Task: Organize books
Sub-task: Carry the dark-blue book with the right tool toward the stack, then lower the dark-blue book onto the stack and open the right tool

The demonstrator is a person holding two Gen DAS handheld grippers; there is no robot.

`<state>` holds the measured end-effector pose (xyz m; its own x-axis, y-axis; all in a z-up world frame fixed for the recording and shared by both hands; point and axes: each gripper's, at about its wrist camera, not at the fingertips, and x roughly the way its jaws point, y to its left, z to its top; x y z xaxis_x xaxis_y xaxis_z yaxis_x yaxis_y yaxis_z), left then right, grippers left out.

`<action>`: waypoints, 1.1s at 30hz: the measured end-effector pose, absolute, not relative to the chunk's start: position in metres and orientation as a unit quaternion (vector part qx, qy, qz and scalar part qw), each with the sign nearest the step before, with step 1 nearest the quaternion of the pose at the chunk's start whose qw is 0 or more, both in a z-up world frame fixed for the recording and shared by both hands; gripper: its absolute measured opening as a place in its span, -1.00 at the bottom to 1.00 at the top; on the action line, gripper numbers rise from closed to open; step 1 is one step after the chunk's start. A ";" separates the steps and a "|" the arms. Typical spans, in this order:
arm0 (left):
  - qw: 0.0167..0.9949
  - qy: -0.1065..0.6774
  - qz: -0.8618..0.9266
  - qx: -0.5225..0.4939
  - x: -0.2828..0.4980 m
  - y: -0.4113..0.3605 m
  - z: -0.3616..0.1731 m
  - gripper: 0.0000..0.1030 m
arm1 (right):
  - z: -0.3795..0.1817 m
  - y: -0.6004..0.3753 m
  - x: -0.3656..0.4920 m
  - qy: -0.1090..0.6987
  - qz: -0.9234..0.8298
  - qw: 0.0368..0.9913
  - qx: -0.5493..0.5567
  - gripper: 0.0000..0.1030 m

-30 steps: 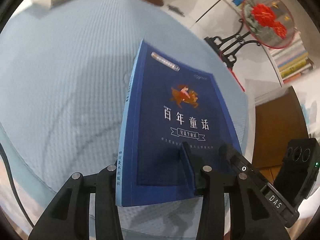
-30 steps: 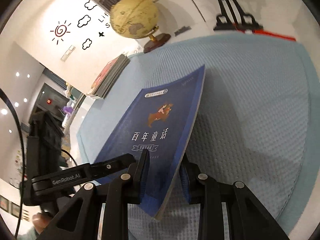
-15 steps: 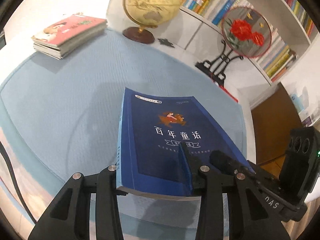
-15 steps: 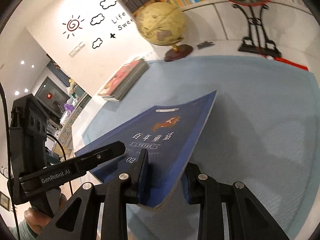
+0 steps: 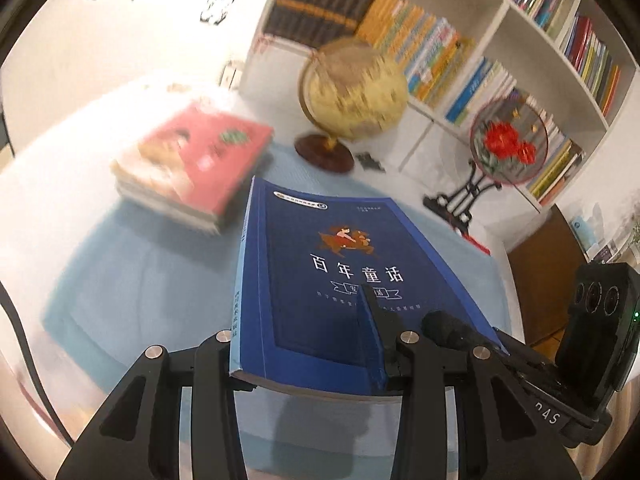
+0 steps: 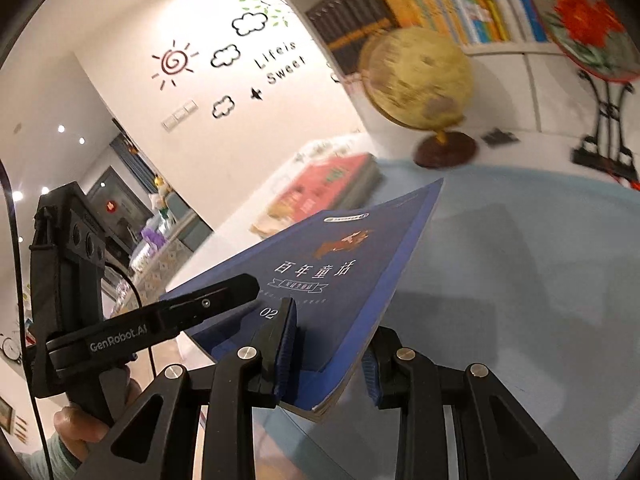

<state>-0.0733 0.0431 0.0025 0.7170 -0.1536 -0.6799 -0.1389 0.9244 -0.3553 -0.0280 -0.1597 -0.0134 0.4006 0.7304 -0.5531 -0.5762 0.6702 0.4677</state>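
A dark blue book (image 5: 336, 280) with white Chinese title characters hangs tilted above the light blue mat (image 5: 120, 280). Both grippers clamp its near edge. My left gripper (image 5: 296, 320) is shut on the book near its spine, one finger on the cover and the other under it. My right gripper (image 6: 330, 328) is shut on the book's (image 6: 340, 264) other near corner. The left gripper's upper finger (image 6: 200, 308) shows in the right wrist view, pressing on the cover. A stack of books (image 5: 192, 160) with a pink top cover lies beyond the blue book.
A globe (image 5: 352, 92) on a wooden base stands behind the mat, right of the stack. A round red-flower fan ornament (image 5: 504, 144) on a black stand sits further right. White bookshelves (image 5: 500, 20) full of books line the back wall. A hand (image 6: 76, 428) grips the left handle.
Both grippers have raised the blue book off the mat and carried it toward the pink-topped stack and the globe. The book now lies flatter. The grips stay the same.
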 end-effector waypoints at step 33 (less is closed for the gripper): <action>0.865 0.428 -0.006 -0.260 0.086 0.247 -0.061 -0.27 | -0.077 0.049 0.133 0.437 0.341 0.824 0.115 -0.39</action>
